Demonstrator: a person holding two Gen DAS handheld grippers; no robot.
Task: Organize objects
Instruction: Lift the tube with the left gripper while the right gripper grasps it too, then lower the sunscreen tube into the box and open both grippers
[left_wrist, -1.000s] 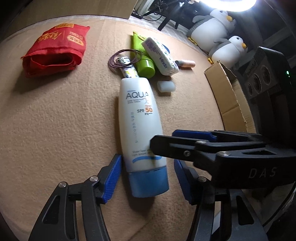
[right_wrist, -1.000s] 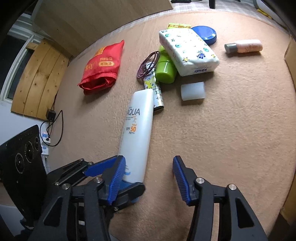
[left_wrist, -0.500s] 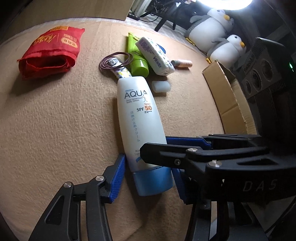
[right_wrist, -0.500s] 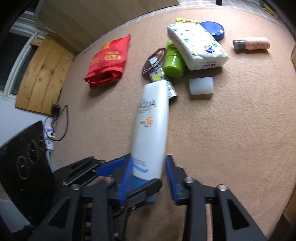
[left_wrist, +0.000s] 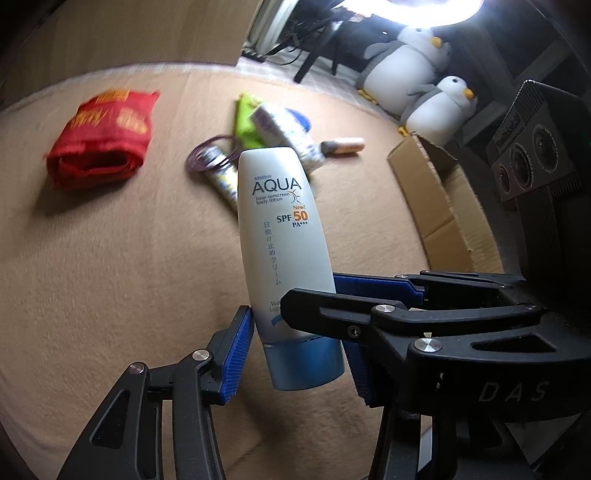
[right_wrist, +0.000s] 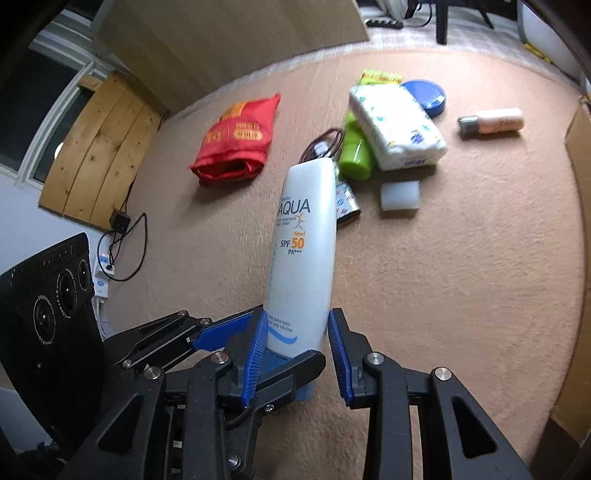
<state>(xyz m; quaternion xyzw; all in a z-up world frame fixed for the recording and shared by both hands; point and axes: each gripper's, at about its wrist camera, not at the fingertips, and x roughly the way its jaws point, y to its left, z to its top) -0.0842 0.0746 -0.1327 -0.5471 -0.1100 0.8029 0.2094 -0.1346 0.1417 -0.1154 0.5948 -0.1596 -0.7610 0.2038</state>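
A white AQUA sunscreen bottle (left_wrist: 280, 236) with a blue cap is lifted off the beige carpet, cap end nearest me. My left gripper (left_wrist: 295, 343) is shut on its cap end; both blue pads touch it. My right gripper (right_wrist: 295, 350) is shut on the same bottle (right_wrist: 306, 240) just above the cap, crossing the left gripper's jaws. On the carpet beyond lie a red pouch (left_wrist: 99, 140), a green tube (right_wrist: 354, 155), a tissue pack (right_wrist: 397, 125), a small pink bottle (right_wrist: 491, 122), a blue lid (right_wrist: 424, 96), a white block (right_wrist: 400, 194) and hair ties (left_wrist: 207, 158).
An open cardboard box (left_wrist: 443, 206) stands at the right of the carpet. Two penguin plush toys (left_wrist: 417, 70) sit behind it. A wooden panel (right_wrist: 99, 147) and a power strip with cables (right_wrist: 110, 254) lie off the carpet's left edge.
Both grippers closed on the sunscreen bottle's cap end and lifted it off the carpet. The bottle now tilts upward instead of lying flat.
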